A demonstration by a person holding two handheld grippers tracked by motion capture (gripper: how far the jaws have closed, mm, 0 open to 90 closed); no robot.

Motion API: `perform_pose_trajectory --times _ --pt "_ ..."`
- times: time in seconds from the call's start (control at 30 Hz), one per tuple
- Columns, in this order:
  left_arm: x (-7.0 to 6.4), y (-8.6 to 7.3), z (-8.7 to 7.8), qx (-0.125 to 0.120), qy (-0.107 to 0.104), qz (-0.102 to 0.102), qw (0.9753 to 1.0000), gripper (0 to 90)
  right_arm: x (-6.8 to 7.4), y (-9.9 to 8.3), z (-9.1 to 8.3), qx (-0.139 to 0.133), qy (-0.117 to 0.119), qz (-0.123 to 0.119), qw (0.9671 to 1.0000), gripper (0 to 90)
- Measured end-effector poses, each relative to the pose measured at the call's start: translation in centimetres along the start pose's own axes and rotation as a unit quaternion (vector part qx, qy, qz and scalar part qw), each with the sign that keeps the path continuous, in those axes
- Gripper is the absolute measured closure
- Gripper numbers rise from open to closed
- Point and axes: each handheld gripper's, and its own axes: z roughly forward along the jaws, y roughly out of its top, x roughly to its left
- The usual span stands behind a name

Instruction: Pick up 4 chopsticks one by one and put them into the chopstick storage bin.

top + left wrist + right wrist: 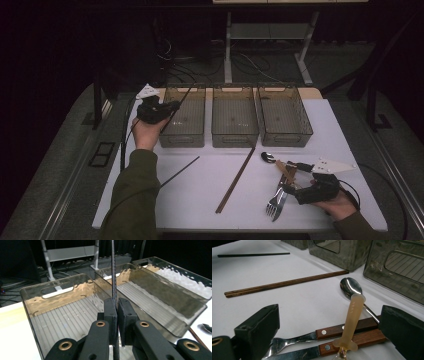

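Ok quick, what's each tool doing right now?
Left tool: closed on a thin black chopstick, above the leftmost clear plastic bin.
Right tool: open, holding nothing, around the wooden-handled cutlery.

White flat surface [200, 200], three smoky clear plastic bins [235, 117] in a row along its far edge, loose black chopstick [180, 171], brown wooden chopstick pair [235, 181], steel spoon [268, 157], wooden-handled forks [276, 202] at the right.
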Motion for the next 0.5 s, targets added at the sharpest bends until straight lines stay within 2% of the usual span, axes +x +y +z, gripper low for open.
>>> perform_pose_trajectory --times 0.03,0.23,0.4,0.5 --pt "0.2 -0.1 0.2 0.003 0.003 0.004 1.0 85.6 0.0 0.0 0.0 0.0 0.0 0.0 1.0 3.6" --pt "1.0 -0.6 1.4 0.009 0.011 -0.001 0.9999 85.6 0.0 0.0 0.0 -0.002 0.0 0.0 1.0 3.6" --pt "1.2 -0.7 2.1 0.024 0.025 0.009 0.9994 85.6 0.0 0.0 -0.1 -0.002 0.0 0.001 1.0 3.6" --pt "1.3 -0.9 2.3 0.027 0.026 0.005 0.9993 85.5 -0.1 -0.1 -0.1 -0.002 0.0 0.001 1.0 3.6"
